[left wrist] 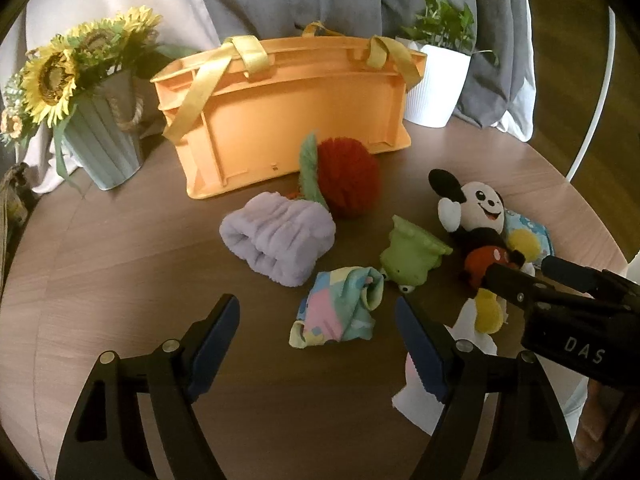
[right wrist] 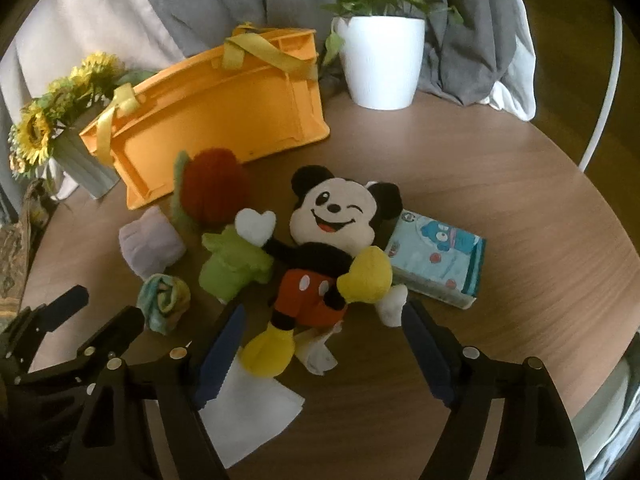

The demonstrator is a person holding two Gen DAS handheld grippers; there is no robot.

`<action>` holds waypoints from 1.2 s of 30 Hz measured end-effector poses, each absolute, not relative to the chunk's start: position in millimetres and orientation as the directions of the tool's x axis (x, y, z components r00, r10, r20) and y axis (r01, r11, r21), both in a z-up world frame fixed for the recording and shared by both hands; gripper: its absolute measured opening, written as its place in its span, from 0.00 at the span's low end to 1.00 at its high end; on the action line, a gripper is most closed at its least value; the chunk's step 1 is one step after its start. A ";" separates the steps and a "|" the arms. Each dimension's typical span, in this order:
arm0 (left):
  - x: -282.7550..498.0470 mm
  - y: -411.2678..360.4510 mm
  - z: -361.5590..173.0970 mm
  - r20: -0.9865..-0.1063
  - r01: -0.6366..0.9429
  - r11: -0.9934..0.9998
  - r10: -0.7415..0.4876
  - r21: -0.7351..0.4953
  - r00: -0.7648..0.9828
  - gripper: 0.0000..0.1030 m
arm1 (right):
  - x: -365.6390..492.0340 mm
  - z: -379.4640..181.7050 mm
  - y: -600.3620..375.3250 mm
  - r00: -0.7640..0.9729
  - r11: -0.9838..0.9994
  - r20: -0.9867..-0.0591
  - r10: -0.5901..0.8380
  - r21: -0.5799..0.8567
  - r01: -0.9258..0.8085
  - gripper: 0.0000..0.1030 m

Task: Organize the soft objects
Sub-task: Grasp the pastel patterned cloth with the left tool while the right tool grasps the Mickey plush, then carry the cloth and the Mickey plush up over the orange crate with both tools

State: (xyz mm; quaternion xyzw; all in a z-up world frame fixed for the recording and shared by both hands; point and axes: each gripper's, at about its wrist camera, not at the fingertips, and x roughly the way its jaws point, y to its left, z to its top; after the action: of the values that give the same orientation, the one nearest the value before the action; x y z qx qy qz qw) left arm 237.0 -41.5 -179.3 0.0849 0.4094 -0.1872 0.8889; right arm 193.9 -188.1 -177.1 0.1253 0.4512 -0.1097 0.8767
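Note:
An orange basket (left wrist: 288,128) with yellow straps stands at the back of the round table, also in the right wrist view (right wrist: 216,96). In front of it lie a red pompom (left wrist: 348,176), a lilac cloth roll (left wrist: 276,240), a green frog toy (left wrist: 412,256), a pastel rolled cloth (left wrist: 340,308) and a Mickey Mouse plush (right wrist: 332,240). My left gripper (left wrist: 316,344) is open and empty just before the pastel cloth. My right gripper (right wrist: 324,340) is open, its fingers either side of Mickey's legs.
A sunflower pot (left wrist: 100,136) stands at the back left and a white plant pot (right wrist: 382,64) at the back right. A blue tissue pack (right wrist: 440,260) lies right of Mickey. White paper (right wrist: 256,412) lies under the right gripper. Grey curtains hang behind.

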 end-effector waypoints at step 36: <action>249.9 -54.3 -201.2 -0.794 0.411 0.908 -0.311 -0.086 0.522 0.42 | 221.5 -198.3 -193.4 0.549 0.954 -0.836 -0.027 0.143 0.264 0.35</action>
State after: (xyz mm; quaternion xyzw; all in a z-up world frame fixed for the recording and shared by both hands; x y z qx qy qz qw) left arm 249.9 -54.3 -201.2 0.0564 0.4429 -0.2074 0.8704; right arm 221.5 -193.4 -198.3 0.1269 0.4677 -0.0836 0.8707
